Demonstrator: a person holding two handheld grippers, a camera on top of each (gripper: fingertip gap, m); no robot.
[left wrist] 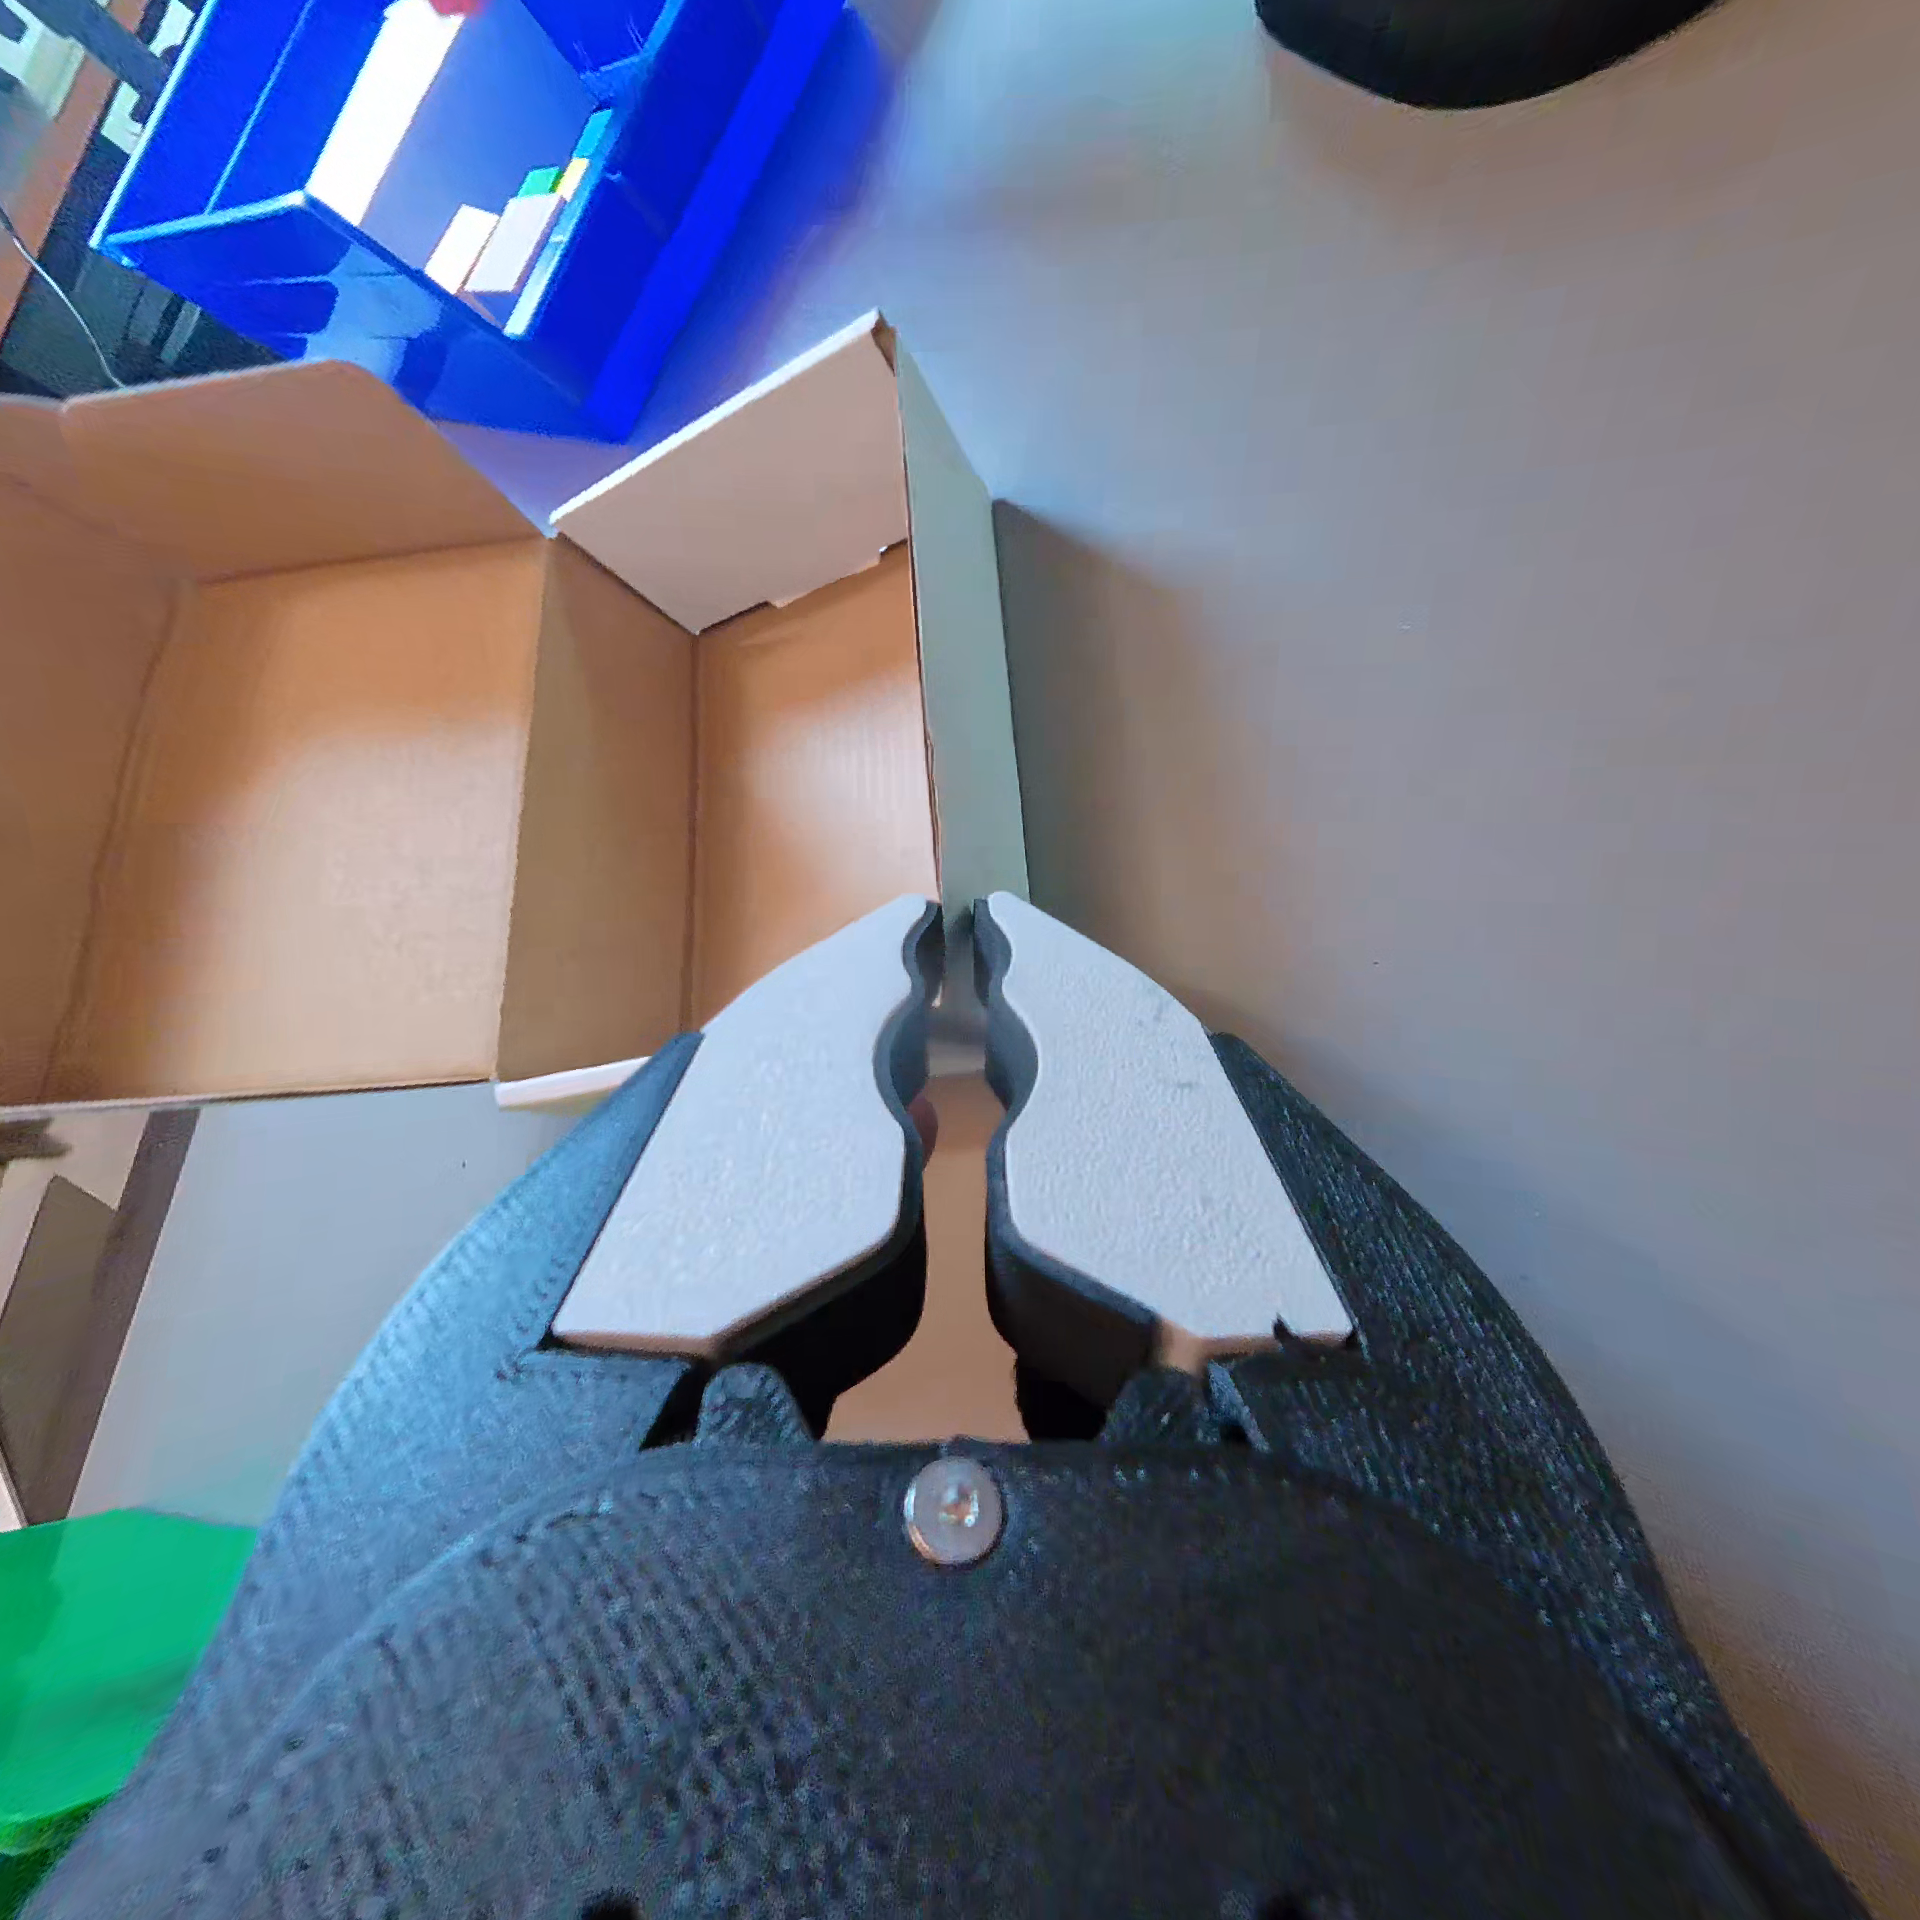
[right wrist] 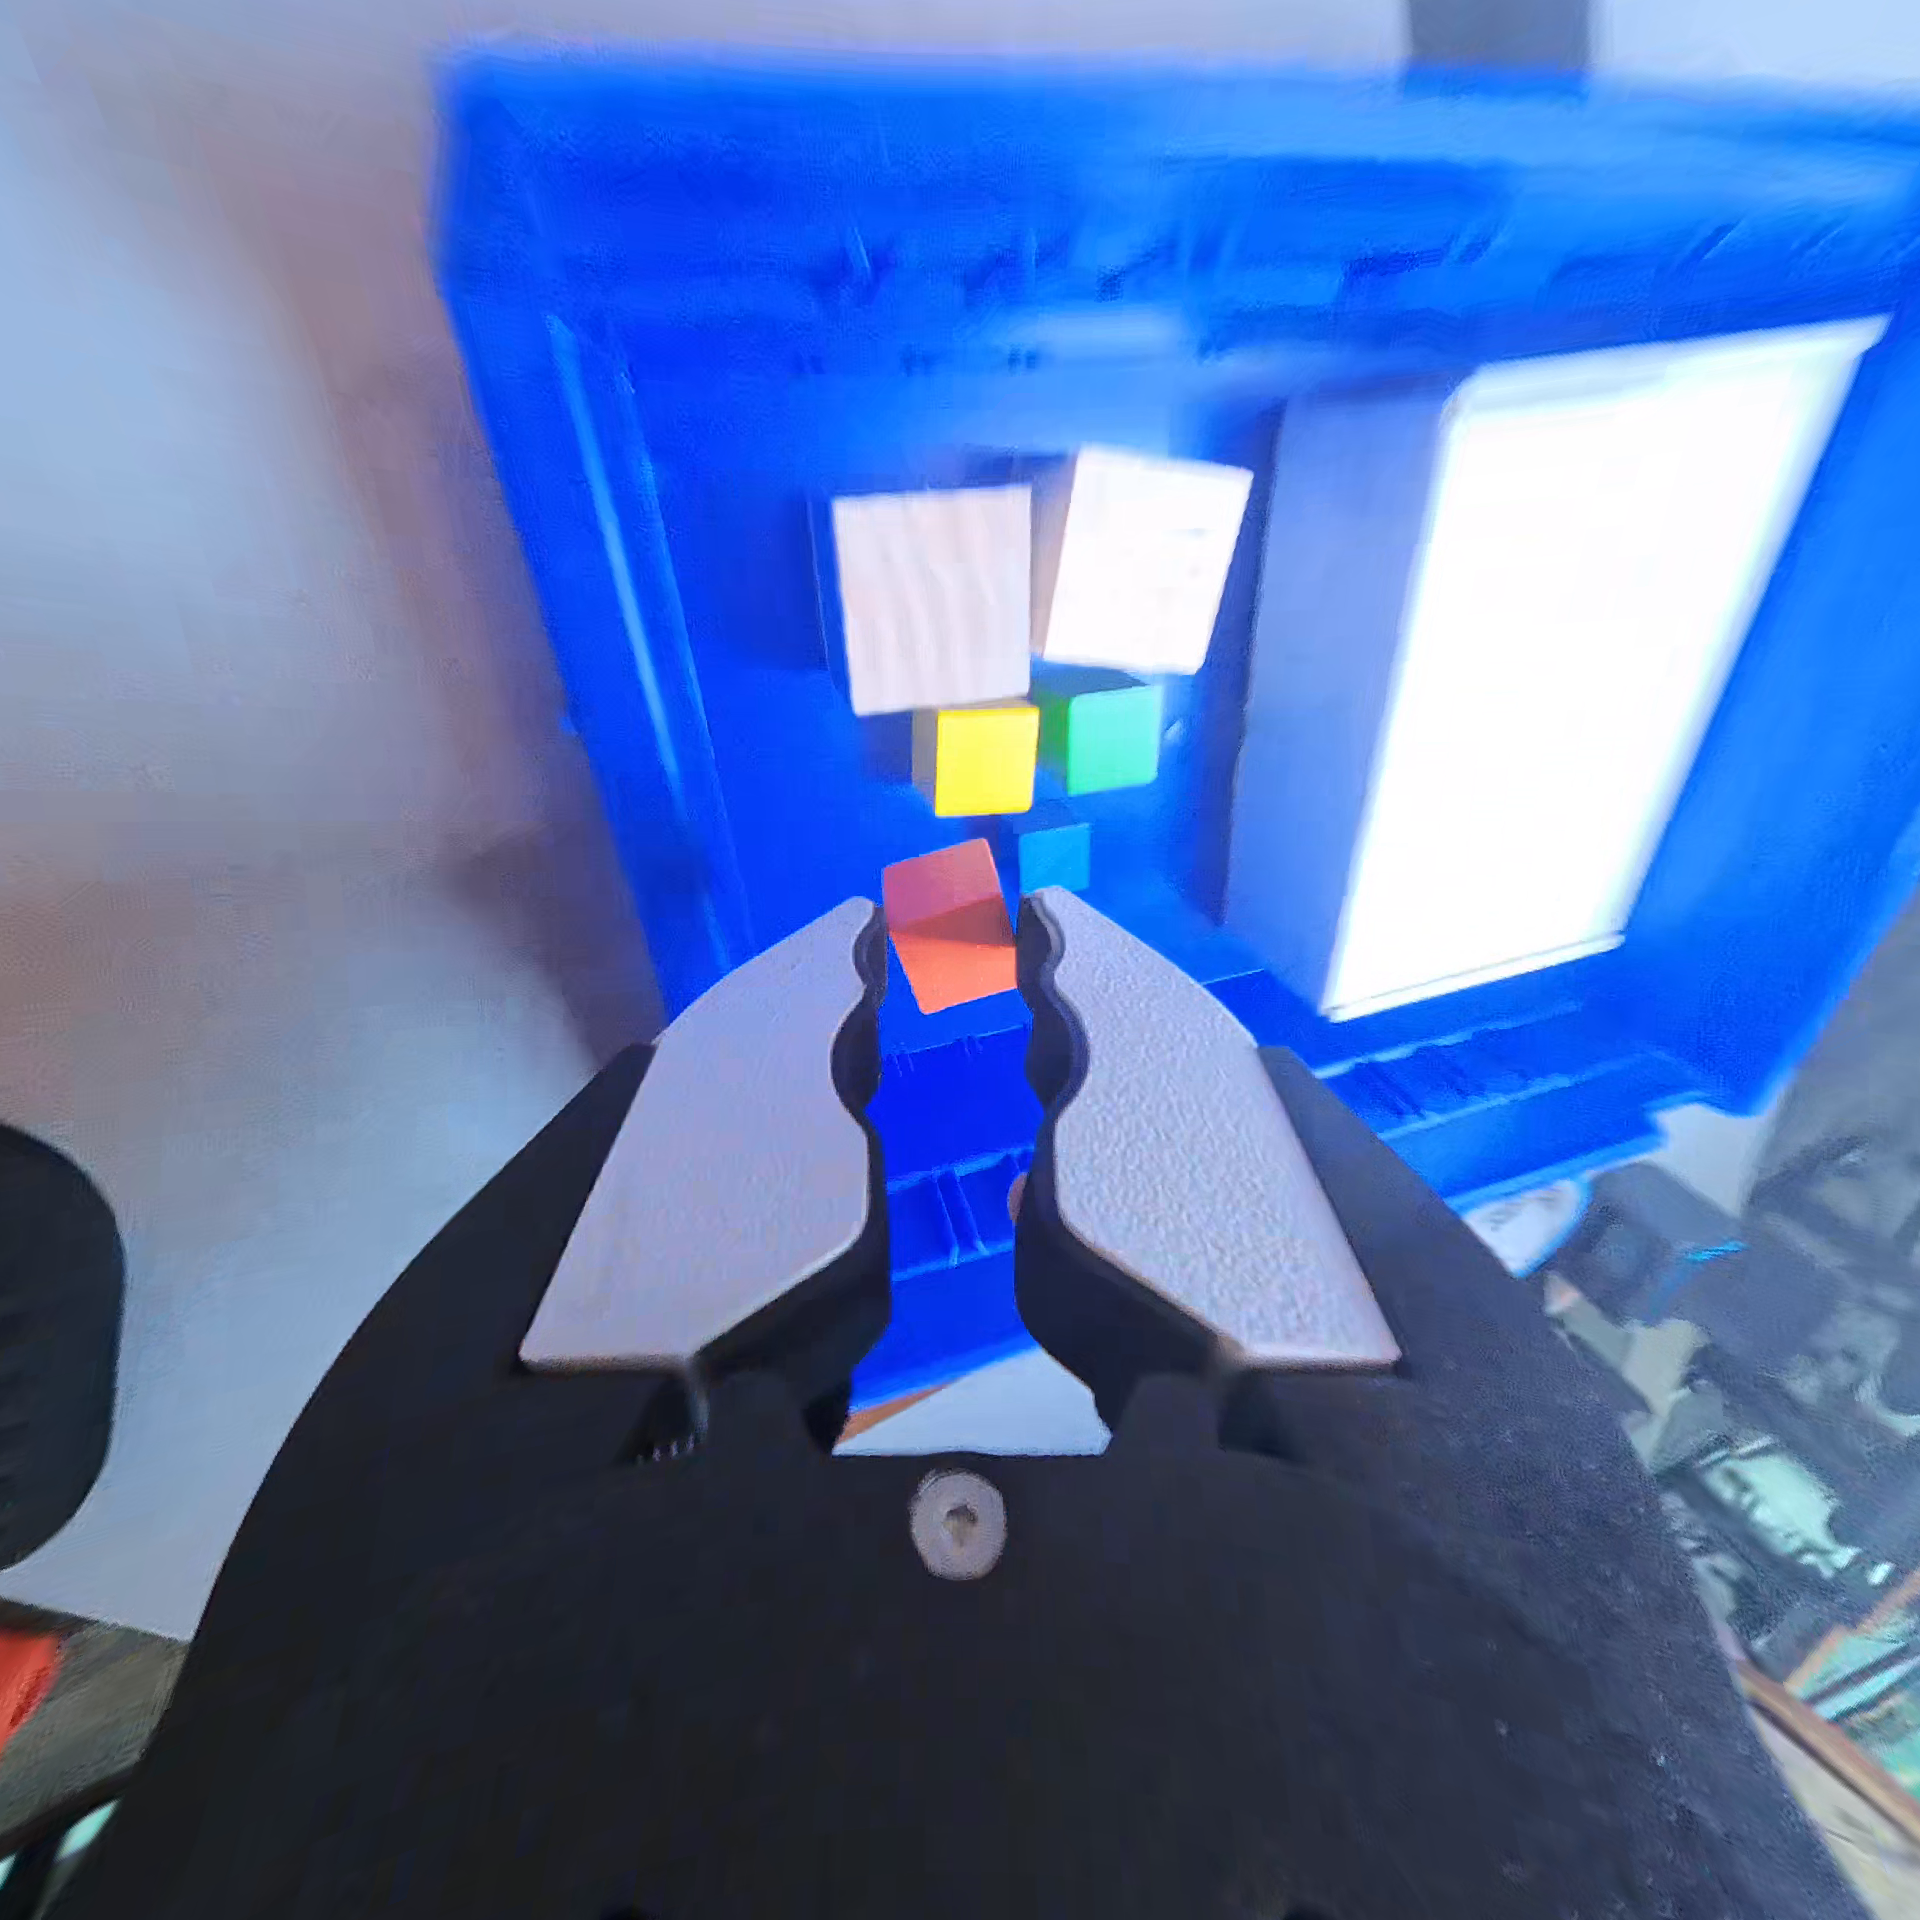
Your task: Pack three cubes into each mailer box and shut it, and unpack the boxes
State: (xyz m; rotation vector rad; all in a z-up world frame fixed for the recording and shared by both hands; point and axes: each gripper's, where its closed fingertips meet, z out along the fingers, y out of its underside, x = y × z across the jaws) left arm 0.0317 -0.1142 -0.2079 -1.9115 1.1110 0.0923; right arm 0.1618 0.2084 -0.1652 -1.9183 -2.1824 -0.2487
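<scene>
In the left wrist view my left gripper [left wrist: 957,914] is shut on the thin edge of the white wall [left wrist: 961,665] of an open mailer box [left wrist: 343,810]. The box is brown inside and looks empty. In the right wrist view my right gripper [right wrist: 951,920] is shut on a red cube [right wrist: 951,935], held tilted above a blue bin [right wrist: 1091,208]. In the bin lie a yellow cube [right wrist: 985,758], a green cube [right wrist: 1107,740], a small blue cube [right wrist: 1055,857] and two pale wooden cubes [right wrist: 935,597].
The blue bin [left wrist: 312,270] also shows at the far left of the left wrist view, behind the box. A tall white block [right wrist: 1558,665] lies in the bin's right part. A green object [left wrist: 104,1662] sits at the lower left. A dark object [left wrist: 1455,42] is at the top right. Some 35 centimeters of space lies between my two pairs of fingers. The left gripper is farther from the tall white block [right wrist: 1558,665], some 50 centimeters, than the right, some 15 centimeters.
</scene>
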